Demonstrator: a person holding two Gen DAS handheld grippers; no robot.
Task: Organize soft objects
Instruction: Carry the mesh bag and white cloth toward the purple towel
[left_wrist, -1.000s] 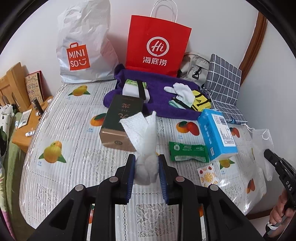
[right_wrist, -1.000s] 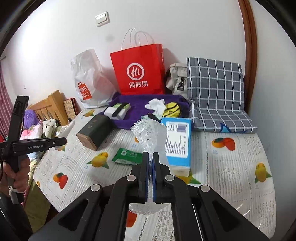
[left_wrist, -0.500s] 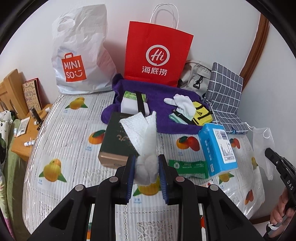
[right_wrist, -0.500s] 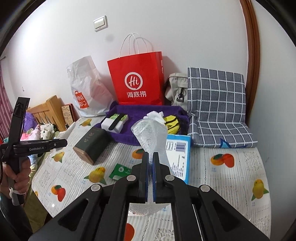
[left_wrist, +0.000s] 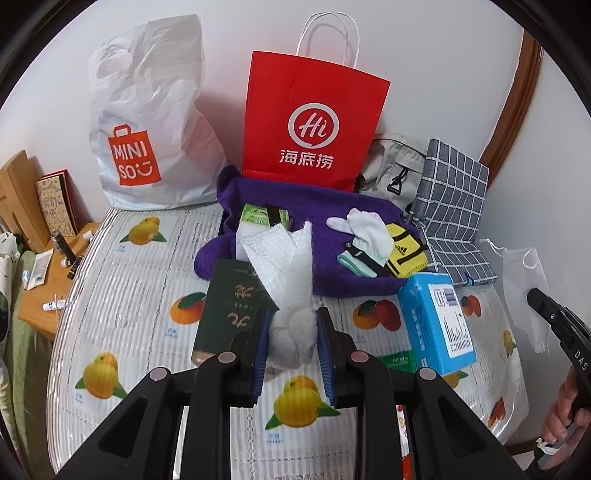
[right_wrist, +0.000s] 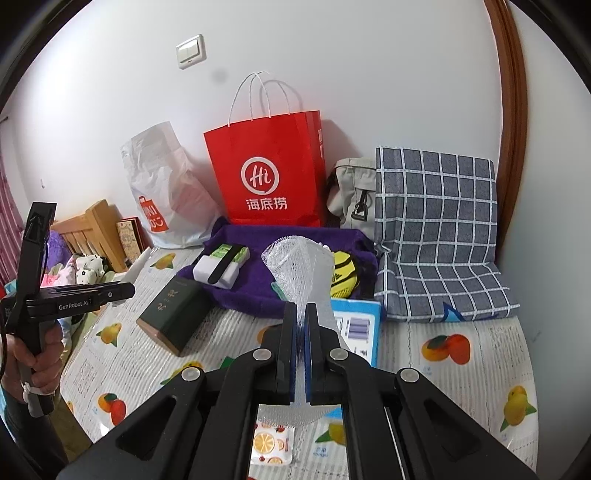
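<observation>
My left gripper (left_wrist: 293, 339) is shut on a knotted white cloth (left_wrist: 288, 273), whose loose end stands up above the blue pads. My right gripper (right_wrist: 302, 325) is shut on a thin translucent white mesh piece (right_wrist: 299, 266) that fans out above the fingers. Both are held over the fruit-print bed cover (left_wrist: 129, 295), short of a purple towel (left_wrist: 332, 199) that carries white gloves (left_wrist: 369, 229), a yellow pouch (left_wrist: 404, 254) and a green-white pack (left_wrist: 258, 218). In the left wrist view the right gripper (left_wrist: 539, 301) shows at the right edge with the mesh (left_wrist: 521, 273) hanging from it.
A dark green box (left_wrist: 229, 306) and a blue tissue box (left_wrist: 436, 321) lie in front of the towel. A red paper bag (left_wrist: 314, 122), a white plastic bag (left_wrist: 147, 118), a grey bag (right_wrist: 351, 192) and a checked cushion (right_wrist: 436, 229) line the wall. A wooden side table (left_wrist: 40, 280) stands left.
Both grippers have moved forward and a little up, toward the purple towel, each still holding its item. The boxes and the towel now sit nearer and lower in both views.
</observation>
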